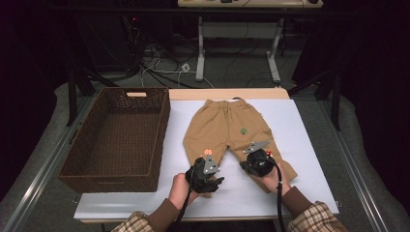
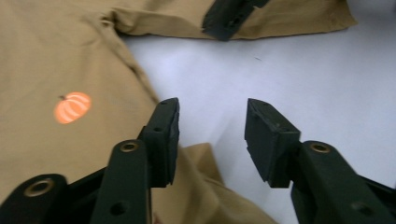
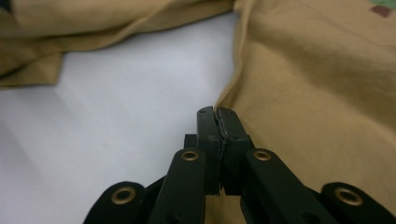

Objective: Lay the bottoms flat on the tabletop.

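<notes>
Tan child's trousers [image 1: 227, 128] lie flat on the white board [image 1: 304, 145], waistband at the far side. An orange pumpkin patch [image 2: 72, 107] marks the left leg and a green patch [image 1: 244, 129] the right. My left gripper [image 1: 218, 182] is at the hem of the left leg; its jaws [image 2: 212, 135] stand open, with the hem's corner under the left jaw and white board in the gap. My right gripper [image 1: 244, 167] sits at the inner side of the right leg [image 3: 327, 70]. Its jaws [image 3: 217, 114] are closed on that leg's inner edge.
A dark wicker basket [image 1: 116, 135] stands to the left of the board, close to the trousers' left leg. White board lies bare between the two legs [image 2: 261, 65] and to the right. A table's legs and cables are on the floor beyond.
</notes>
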{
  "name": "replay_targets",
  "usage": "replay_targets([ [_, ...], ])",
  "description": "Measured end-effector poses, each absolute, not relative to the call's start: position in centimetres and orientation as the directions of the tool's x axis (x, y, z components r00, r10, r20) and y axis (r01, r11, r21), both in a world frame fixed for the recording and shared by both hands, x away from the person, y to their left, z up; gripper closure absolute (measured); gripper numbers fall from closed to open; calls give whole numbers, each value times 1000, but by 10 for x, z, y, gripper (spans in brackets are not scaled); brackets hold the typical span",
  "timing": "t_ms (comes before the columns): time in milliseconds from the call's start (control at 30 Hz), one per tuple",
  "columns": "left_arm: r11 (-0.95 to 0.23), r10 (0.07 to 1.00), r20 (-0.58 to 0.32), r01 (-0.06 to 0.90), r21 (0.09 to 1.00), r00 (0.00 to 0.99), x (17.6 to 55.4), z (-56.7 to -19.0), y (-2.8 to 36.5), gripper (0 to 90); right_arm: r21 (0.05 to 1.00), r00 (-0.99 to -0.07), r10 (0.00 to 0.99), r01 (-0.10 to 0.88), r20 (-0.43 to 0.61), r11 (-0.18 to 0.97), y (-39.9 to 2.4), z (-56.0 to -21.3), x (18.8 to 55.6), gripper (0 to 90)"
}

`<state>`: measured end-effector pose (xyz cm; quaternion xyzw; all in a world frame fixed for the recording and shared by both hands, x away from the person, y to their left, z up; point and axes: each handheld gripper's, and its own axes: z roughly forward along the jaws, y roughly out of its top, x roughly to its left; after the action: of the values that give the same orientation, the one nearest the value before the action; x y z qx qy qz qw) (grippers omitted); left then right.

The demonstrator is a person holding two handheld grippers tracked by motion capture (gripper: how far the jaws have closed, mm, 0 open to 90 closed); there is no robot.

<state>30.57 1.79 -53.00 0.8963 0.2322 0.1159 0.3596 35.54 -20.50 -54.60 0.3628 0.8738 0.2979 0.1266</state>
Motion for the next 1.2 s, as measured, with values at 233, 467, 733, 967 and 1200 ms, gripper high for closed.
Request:
replay_targets([
  [233,-683,520,68,367,631,851,312,-545,15,655,636,-695,719,544,-23,547,-216,-534,357,610],
  [467,-669,564,34,433,604,825,316,-547,20,572,658,-617,786,583,-23,477,-249,-529,362,510],
  [733,-614,610,20,457,643,792,319,-539,27,549,672,-586,810,593,-18,444,-264,-525,363,507],
  [967,-604,631,4,489,629,776,323,-541,31,564,675,-567,823,596,-29,434,-272,-524,363,501],
  [1200,-560,641,14,456,692,767,319,-529,34,529,665,-532,845,612,-55,428,-281,-524,362,484],
])
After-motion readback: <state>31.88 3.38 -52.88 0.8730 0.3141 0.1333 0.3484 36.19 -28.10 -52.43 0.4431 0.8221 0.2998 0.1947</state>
